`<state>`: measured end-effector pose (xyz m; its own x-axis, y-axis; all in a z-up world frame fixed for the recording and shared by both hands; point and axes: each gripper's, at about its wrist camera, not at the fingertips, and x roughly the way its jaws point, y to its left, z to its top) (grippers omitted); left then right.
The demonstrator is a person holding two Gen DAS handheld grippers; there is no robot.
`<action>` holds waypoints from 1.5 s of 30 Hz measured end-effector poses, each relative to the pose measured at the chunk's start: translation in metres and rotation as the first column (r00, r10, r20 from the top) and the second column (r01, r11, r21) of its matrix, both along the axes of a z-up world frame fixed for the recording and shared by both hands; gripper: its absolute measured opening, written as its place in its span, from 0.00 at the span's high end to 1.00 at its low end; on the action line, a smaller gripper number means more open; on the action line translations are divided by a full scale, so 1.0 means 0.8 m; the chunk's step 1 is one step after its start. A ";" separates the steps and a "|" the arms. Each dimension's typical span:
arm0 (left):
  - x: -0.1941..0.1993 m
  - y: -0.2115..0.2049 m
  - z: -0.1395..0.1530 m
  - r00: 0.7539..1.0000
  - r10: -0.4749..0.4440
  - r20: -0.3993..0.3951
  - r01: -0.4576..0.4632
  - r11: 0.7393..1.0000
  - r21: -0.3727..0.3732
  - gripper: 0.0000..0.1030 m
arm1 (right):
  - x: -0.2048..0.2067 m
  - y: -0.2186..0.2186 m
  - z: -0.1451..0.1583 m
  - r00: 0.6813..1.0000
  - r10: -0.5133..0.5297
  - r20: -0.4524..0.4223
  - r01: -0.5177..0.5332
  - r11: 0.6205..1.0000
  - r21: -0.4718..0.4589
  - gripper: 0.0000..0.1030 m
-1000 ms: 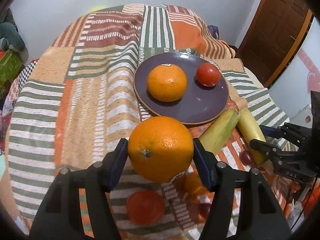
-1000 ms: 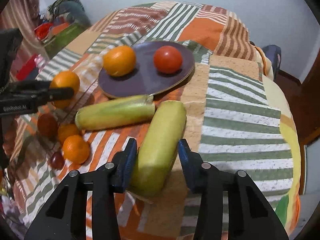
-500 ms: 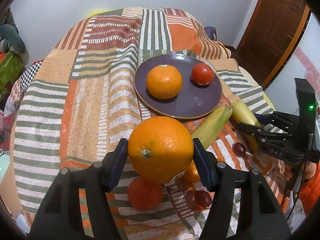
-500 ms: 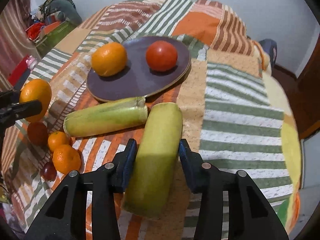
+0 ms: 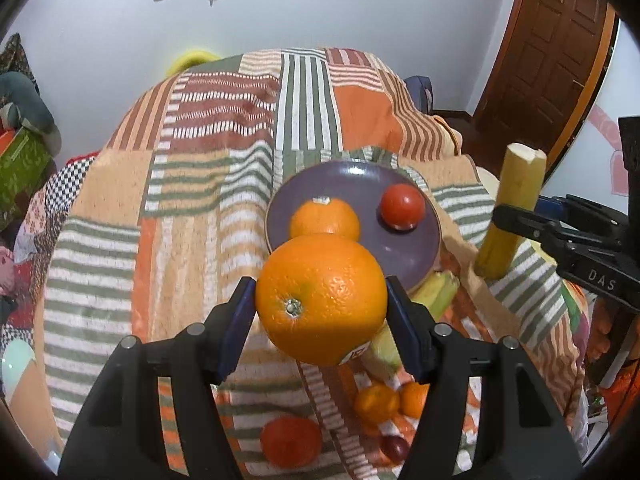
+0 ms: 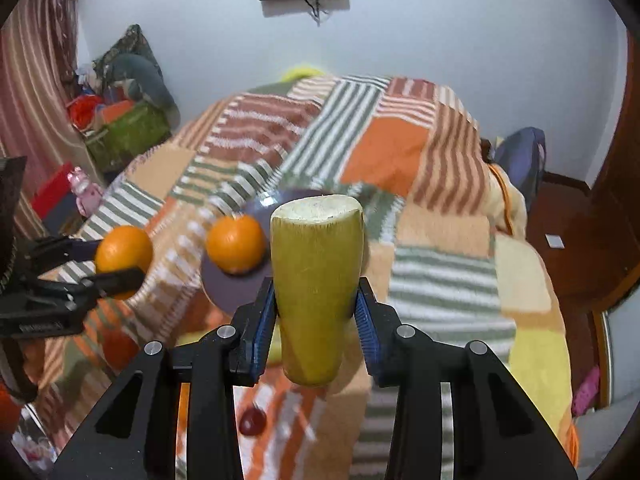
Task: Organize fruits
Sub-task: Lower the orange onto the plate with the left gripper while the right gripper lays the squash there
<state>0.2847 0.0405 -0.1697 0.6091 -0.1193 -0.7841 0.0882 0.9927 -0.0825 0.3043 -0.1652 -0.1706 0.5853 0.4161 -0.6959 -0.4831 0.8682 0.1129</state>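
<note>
My left gripper is shut on a large orange and holds it above the striped blanket, just short of the purple plate. The plate holds a smaller orange and a red tomato. My right gripper is shut on a yellow-green cut fruit piece and holds it upright in the air; it also shows in the left wrist view, right of the plate. The left gripper's orange shows in the right wrist view.
On the blanket near me lie a corn-like green-yellow piece, two small oranges, a red tomato and a dark grape. A wooden door stands at the right. Boxes and clutter lie left of the bed.
My right gripper has lifted the yellow-green piece off the blanket and tipped it upright. My left gripper has risen with the orange and moved a little toward the plate.
</note>
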 end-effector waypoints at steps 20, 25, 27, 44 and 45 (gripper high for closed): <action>0.113 0.020 -0.024 0.997 0.076 -0.005 -0.076 0.997 0.034 0.39 | 0.072 0.074 -0.045 0.991 0.086 -0.107 -0.085 0.996 0.013 0.66; 0.144 0.028 -0.040 0.995 0.100 -0.029 -0.100 0.995 0.028 0.39 | 0.091 0.081 -0.052 0.990 0.074 -0.119 -0.074 0.997 0.001 0.66; 0.156 0.028 -0.047 0.994 0.105 -0.037 -0.103 0.994 0.032 0.39 | 0.098 0.083 -0.054 0.988 0.076 -0.131 -0.075 0.997 0.012 0.66; 0.198 0.023 -0.079 0.988 0.092 -0.121 -0.090 0.996 0.022 0.38 | 0.115 0.096 -0.070 0.988 0.079 -0.130 -0.083 0.996 -0.026 0.65; 0.198 0.022 -0.078 0.989 0.091 -0.119 -0.089 0.996 0.024 0.38 | 0.115 0.095 -0.070 0.988 0.077 -0.132 -0.081 0.996 -0.024 0.65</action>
